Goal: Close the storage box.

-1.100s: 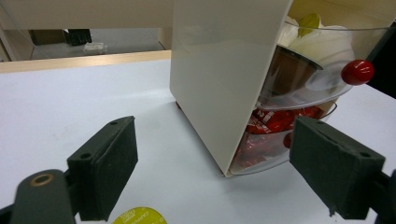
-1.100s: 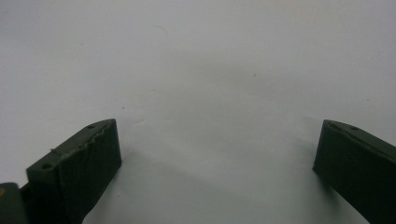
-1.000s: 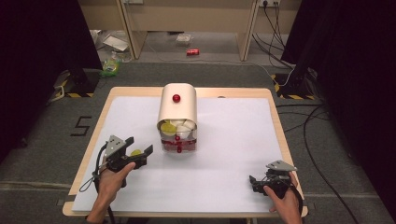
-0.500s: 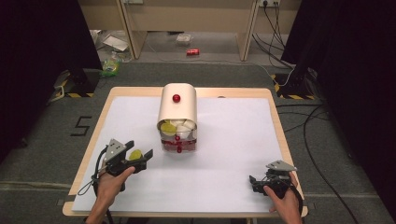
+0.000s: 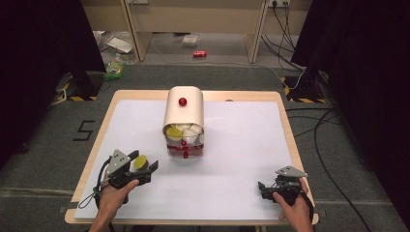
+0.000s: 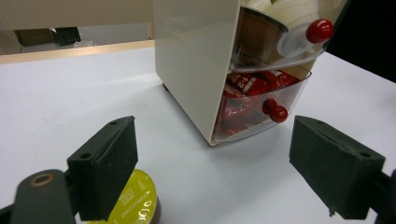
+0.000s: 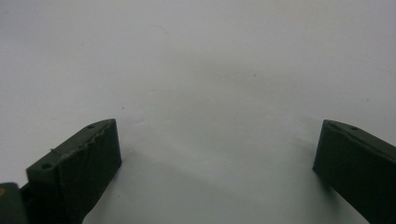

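Note:
A cream capsule dispenser [image 5: 183, 113] with a red knob on top stands mid-table. Its clear upper drawer [image 5: 183, 133] holds white and yellow capsules, the lower drawer [image 6: 252, 98] red packets; both have red knobs. My left gripper [image 5: 145, 159] is open at the near left, pointing toward the dispenser [image 6: 191, 60]. A yellow-lidded capsule [image 5: 140, 162] lies on the table by its left jaw [image 6: 135, 203], with no pad pressing on it. My right gripper [image 5: 263, 188] rests open at the near right, nothing between its fingers [image 7: 79, 158].
A white sheet [image 5: 241, 145] covers the wooden table [image 5: 285, 121]. Cables [image 5: 333, 140] run over the grey floor at the right. A red can [image 5: 199, 53] and other litter lie on the floor beyond the table.
The left gripper has drawn back slightly toward the near edge. The right gripper has stayed still.

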`<action>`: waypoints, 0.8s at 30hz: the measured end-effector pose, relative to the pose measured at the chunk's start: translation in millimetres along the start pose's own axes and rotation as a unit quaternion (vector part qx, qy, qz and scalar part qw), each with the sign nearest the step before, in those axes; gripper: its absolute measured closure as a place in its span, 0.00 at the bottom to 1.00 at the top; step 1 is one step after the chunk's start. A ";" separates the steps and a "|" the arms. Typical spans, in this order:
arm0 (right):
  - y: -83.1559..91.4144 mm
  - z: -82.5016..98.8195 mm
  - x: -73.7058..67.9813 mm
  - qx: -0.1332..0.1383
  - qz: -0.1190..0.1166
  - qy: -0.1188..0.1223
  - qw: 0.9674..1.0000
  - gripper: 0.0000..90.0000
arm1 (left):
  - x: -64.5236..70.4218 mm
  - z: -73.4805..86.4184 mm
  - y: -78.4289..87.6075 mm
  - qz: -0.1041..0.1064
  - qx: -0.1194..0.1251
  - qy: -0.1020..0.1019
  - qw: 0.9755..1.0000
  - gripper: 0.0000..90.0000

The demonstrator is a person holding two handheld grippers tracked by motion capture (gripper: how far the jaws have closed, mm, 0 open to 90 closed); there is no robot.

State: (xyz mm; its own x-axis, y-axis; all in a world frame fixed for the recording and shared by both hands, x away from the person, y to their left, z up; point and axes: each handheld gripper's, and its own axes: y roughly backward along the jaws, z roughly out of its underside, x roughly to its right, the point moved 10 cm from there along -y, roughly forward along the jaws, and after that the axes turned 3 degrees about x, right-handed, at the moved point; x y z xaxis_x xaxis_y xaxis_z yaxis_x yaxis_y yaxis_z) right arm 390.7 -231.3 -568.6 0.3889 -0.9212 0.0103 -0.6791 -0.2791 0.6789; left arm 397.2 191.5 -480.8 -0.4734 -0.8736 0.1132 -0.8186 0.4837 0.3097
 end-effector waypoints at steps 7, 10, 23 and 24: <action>0.0 -0.1 0.1 0.000 0.000 0.000 1.000 0.01 | 6.8 11.2 2.9 0.010 -0.004 -0.015 1.000 0.16; -0.1 -0.1 0.0 0.001 0.000 0.001 1.000 0.01 | 8.5 16.1 5.4 0.014 -0.006 -0.020 1.000 0.16; -0.1 -0.2 0.3 0.000 0.000 0.002 1.000 0.01 | 19.9 41.5 8.9 0.044 -0.028 -0.031 0.998 0.16; -0.2 -0.2 0.3 0.001 0.000 0.002 1.000 0.01 | 20.8 43.0 8.9 0.046 -0.031 -0.032 0.998 0.16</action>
State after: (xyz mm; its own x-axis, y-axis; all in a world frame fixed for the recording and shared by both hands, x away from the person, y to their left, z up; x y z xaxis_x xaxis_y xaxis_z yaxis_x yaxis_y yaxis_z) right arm 391.0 -231.4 -568.5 0.3916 -0.9201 0.0128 -0.6800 -0.2800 0.6777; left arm 366.0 179.9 -516.3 -0.5670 -0.8194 0.0843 -0.7499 0.5558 0.3589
